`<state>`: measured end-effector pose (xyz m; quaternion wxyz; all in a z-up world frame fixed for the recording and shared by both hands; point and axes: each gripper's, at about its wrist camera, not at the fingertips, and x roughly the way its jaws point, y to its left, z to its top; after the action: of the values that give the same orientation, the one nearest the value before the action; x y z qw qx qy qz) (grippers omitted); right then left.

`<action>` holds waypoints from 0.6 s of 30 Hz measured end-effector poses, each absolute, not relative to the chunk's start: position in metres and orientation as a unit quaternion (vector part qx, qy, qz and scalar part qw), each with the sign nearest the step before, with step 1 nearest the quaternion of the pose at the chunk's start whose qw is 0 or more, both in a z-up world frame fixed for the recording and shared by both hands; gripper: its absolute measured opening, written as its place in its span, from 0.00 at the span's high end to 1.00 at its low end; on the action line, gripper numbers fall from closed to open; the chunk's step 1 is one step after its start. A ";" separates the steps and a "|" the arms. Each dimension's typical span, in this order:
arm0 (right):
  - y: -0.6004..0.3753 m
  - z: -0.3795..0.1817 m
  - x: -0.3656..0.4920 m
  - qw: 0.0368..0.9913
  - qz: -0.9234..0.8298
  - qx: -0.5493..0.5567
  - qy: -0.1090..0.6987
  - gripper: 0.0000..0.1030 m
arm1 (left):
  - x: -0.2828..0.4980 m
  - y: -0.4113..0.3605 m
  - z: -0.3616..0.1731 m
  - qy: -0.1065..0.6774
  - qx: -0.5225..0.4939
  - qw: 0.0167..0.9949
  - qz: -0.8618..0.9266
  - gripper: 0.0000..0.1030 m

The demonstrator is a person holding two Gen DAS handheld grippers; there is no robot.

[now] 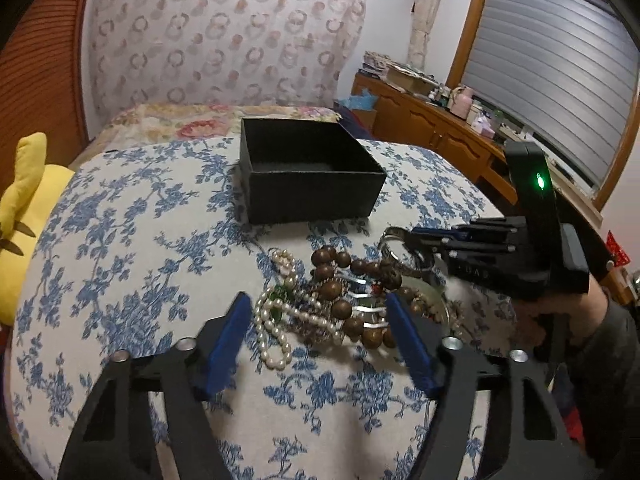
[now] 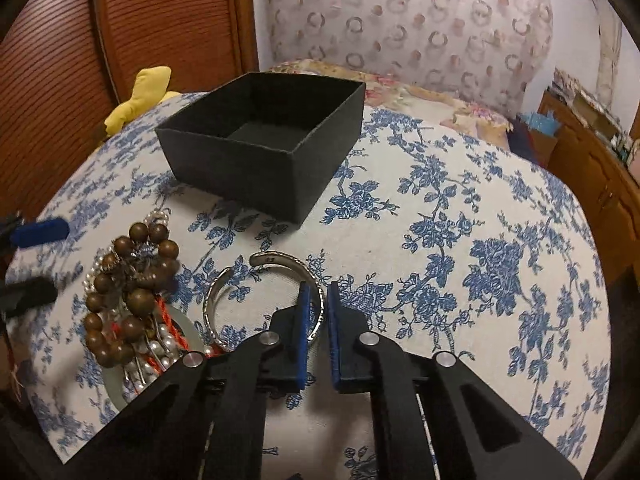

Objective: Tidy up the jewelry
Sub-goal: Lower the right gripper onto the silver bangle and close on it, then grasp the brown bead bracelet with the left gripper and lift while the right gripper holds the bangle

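Note:
A heap of jewelry lies on the blue-flowered cloth: brown wooden beads [image 1: 340,300] [image 2: 128,300], a pearl strand [image 1: 276,328] and a pale jade ring [image 2: 116,384] under it. My left gripper [image 1: 318,312] is open, its blue fingers either side of the heap, just above it. My right gripper [image 2: 318,292] is nearly closed around the rim of a silver open bangle [image 2: 224,292] lying right of the heap; it shows in the left wrist view [image 1: 404,240]. An empty black box [image 1: 308,168] [image 2: 264,136] stands behind the heap.
A yellow plush toy [image 1: 24,216] [image 2: 140,96] sits at the table's left edge. A wooden cabinet [image 1: 440,128] with clutter runs along the right under a shuttered window. A floral bed lies beyond the table.

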<state>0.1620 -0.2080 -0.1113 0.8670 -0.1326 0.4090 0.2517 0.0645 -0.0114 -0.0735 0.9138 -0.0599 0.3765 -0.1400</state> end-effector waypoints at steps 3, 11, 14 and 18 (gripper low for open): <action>-0.209 -0.112 0.160 0.869 0.251 -0.132 0.406 0.91 | 0.075 -0.012 -0.073 0.384 -0.063 0.910 -0.146 0.54; -0.207 -0.112 0.158 0.871 0.246 -0.141 0.402 0.91 | 0.111 -0.018 -0.077 0.415 -0.076 0.890 -0.173 0.71; -0.208 -0.113 0.159 0.871 0.247 -0.139 0.402 0.91 | 0.123 -0.018 -0.082 0.429 -0.082 0.882 -0.176 0.71; -0.208 -0.112 0.159 0.870 0.249 -0.130 0.405 0.91 | 0.133 -0.018 -0.088 0.445 -0.090 0.873 -0.179 0.71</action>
<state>0.1590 -0.2079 -0.1124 0.8702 -0.1304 0.4045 0.2492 0.1330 -0.0184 -0.0884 0.8730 -0.0900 0.4448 -0.1786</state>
